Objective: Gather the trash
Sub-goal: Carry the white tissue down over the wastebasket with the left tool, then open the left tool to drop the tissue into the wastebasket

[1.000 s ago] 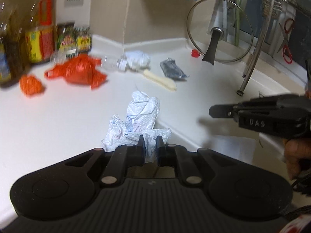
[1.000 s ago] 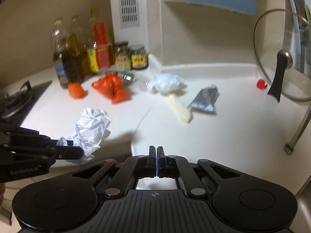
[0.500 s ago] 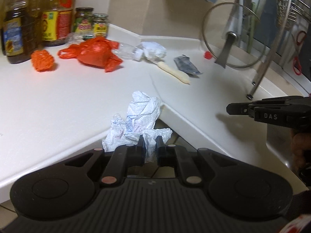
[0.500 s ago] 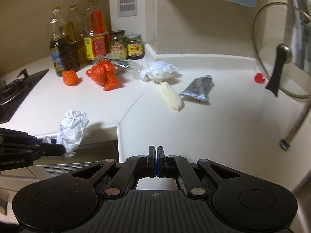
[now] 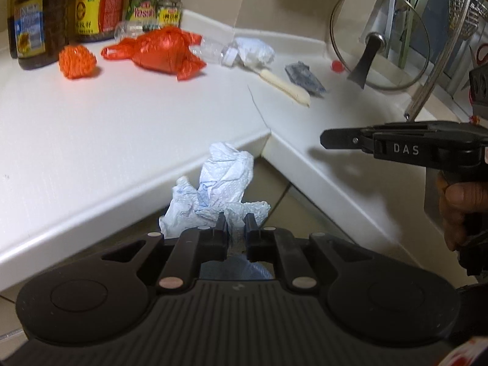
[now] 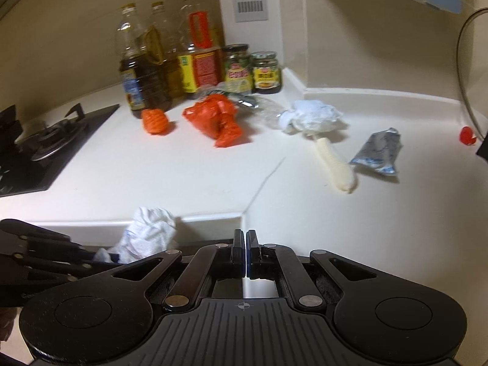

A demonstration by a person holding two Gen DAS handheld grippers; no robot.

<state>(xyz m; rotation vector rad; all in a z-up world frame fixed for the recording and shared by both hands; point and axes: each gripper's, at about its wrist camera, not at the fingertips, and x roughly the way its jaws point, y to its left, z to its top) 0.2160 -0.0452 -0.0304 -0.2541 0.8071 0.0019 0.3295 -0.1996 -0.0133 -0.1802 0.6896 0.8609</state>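
My left gripper [image 5: 235, 224] is shut on a crumpled white paper towel [image 5: 221, 187], held in the air just off the front edge of the white counter [image 5: 122, 128]. The right wrist view shows that towel [image 6: 146, 233] low at the left, beside the left gripper's fingers [image 6: 103, 256]. My right gripper [image 6: 245, 242] is shut with nothing between its fingers; it hovers over the counter's inner corner [image 5: 328, 138]. More trash lies further back: an orange bag [image 6: 218, 119], an orange net ball [image 6: 155, 122], a white wad [image 6: 314, 116], a cream stick [image 6: 335, 169], a silver tube [image 6: 378, 152] and a red cap [image 6: 466, 135].
Oil bottles [image 6: 143, 61] and jars [image 6: 265, 71] stand at the back by the wall. A gas hob [image 6: 39, 146] is at the left. A glass pot lid [image 5: 378, 39] leans at the right near a metal rack leg [image 5: 427, 76]. Tiled floor [image 5: 274, 195] shows below the counter corner.
The left gripper has carried the paper towel back and down, from over the counter to off its front edge. The right gripper has shifted a little across the counter.
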